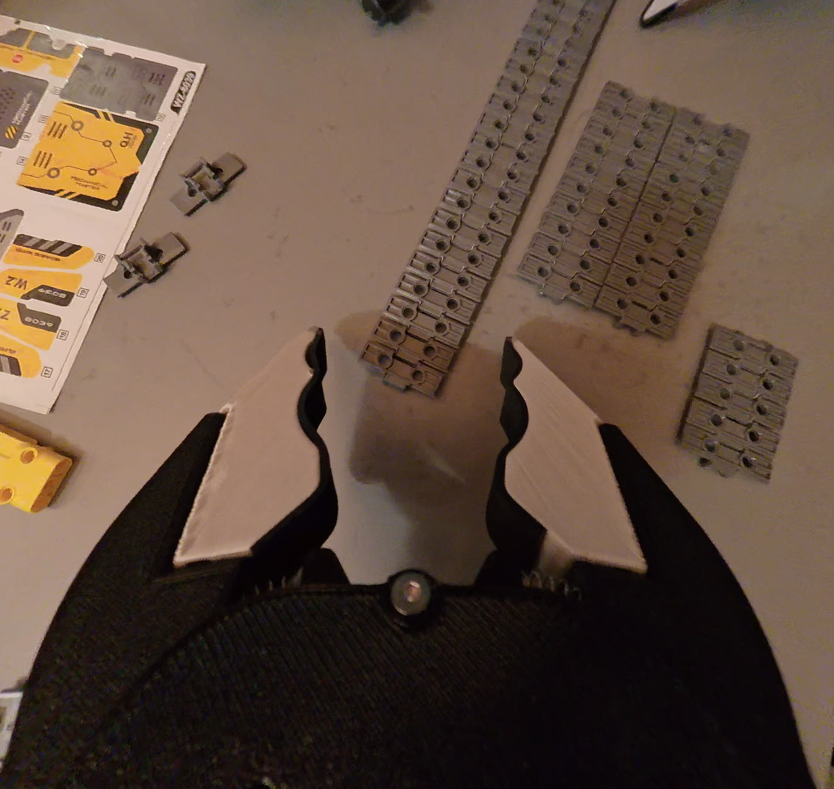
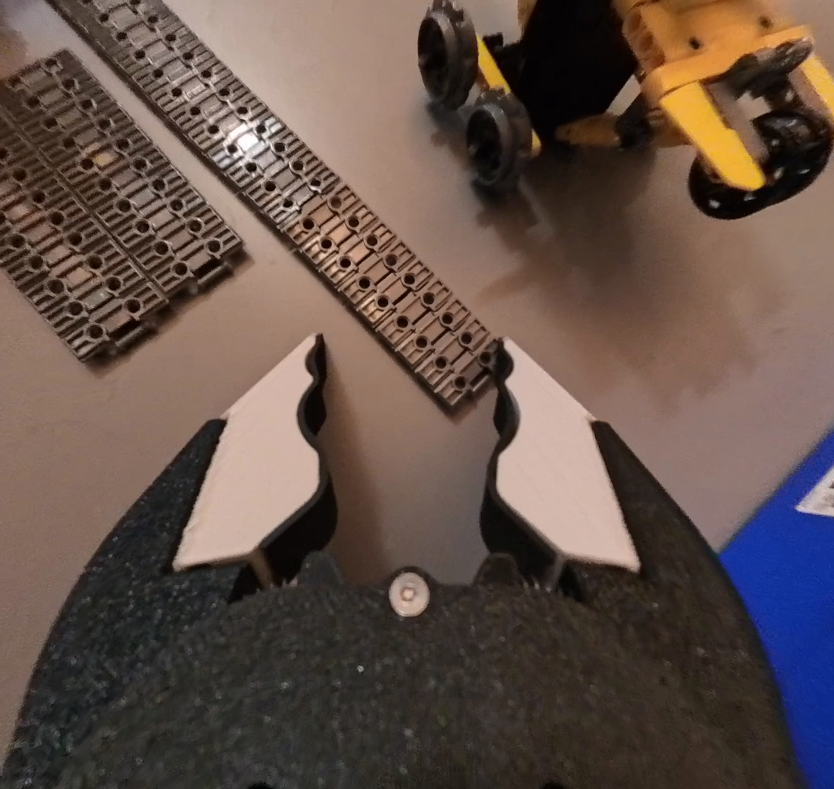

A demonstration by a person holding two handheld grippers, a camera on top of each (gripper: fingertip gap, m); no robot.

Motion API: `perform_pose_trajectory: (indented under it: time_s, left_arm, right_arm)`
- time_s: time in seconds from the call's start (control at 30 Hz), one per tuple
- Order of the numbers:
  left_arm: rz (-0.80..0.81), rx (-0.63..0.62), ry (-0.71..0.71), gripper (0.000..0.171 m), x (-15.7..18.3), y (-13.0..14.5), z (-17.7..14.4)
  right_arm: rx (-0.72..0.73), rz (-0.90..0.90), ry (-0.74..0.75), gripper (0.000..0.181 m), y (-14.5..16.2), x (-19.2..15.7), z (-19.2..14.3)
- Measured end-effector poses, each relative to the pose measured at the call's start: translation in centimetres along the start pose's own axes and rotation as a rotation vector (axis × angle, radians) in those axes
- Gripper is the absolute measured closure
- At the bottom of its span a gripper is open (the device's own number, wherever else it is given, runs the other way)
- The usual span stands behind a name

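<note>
Closest to both tools: a long grey plastic tread strip of linked, hole-dotted segments (image 1: pixel 492 189), lying flat and diagonal on the grey bench (image 1: pixel 293 90). Near end just ahead of the left tool (image 1: pixel 413 338), slightly between its fingertips, not touched. Left tool spread wide, holding nothing, hovering above the bench.

Seen from the right wrist view, same long tread strip (image 2: pixel 289 198) ending right at the tip of one finger of the right tool (image 2: pixel 410 343); touching or merely overlapping in the picture, cannot tell. Right tool also spread wide, holding nothing.

Assembled so far, judging by how things lie: one long strip, a shorter double-width block of joined grey tread segments (image 1: pixel 632 207) just beside it, and a small short block of the same segments (image 1: pixel 740 401) a little apart. Left loose: two single grey tread links (image 1: pixel 180 221) near a yellow-and-grey sticker sheet (image 1: pixel 67 180), stickers apparently unpeeled.

Farther out: a yellow brick with round holes (image 1: pixel 27 469) at the left edge, a blurred yellow-and-black toy vehicle with dark toothed wheels (image 2: pixel 632 90) standing trackless on the bench, and a blue surface (image 2: pixel 789 586) at the right edge.
</note>
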State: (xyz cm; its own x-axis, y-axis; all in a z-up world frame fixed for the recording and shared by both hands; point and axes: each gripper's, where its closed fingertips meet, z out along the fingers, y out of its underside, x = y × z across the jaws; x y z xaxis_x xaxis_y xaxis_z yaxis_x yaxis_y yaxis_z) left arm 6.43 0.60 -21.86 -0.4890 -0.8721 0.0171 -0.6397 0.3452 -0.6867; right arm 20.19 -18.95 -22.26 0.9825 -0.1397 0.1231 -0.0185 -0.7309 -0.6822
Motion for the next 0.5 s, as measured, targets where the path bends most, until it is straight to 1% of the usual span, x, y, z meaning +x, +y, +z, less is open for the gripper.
perform_pose_trajectory:
  time_s: [0.1, 0.13, 0.2, 0.23, 0.3, 0.37, 0.47, 0.5]
  left_arm:
    - [0.015, -0.031, 0.029, 0.1, 0.6, 0.6, 0.8]
    - [0.016, -0.021, 0.035, 0.106, 0.7, 0.5, 0.8]
    - [0.01, -0.019, 0.035, 0.107, 0.8, 0.5, 0.8]
    - [0.011, -0.017, 0.033, 0.11, 0.8, 0.5, 0.8]
    - [0.025, -0.016, 0.025, 0.129, 0.7, 0.4, 0.7]
    - [0.024, -0.024, 0.031, 0.129, 0.8, 0.5, 0.6]
    - [-0.002, -0.019, 0.062, 0.13, 1.0, 0.1, 0.4]
    - [-0.013, -0.013, 0.065, 0.13, 1.0, -0.2, 0.3]
  right_arm:
    - [0.008, 0.035, -0.043, 0.119, -0.1, -0.2, 0.3]
    - [0.009, 0.034, -0.025, 0.131, -0.1, 0.1, 0.3]
    - [0.006, 0.023, -0.019, 0.139, -0.1, -0.1, 0.3]
    - [0.001, 0.011, -0.015, 0.141, -0.2, -0.2, 0.3]
    - [-0.011, -0.008, -0.006, 0.145, -0.2, -0.3, 0.2]
    - [-0.021, -0.02, 0.011, 0.148, -0.3, -0.2, 0.1]
    - [-0.001, -0.022, 0.006, 0.166, -1.1, -0.3, -0.4]
    - [-0.008, -0.018, 0.001, 0.166, -1.2, -0.3, -0.5]
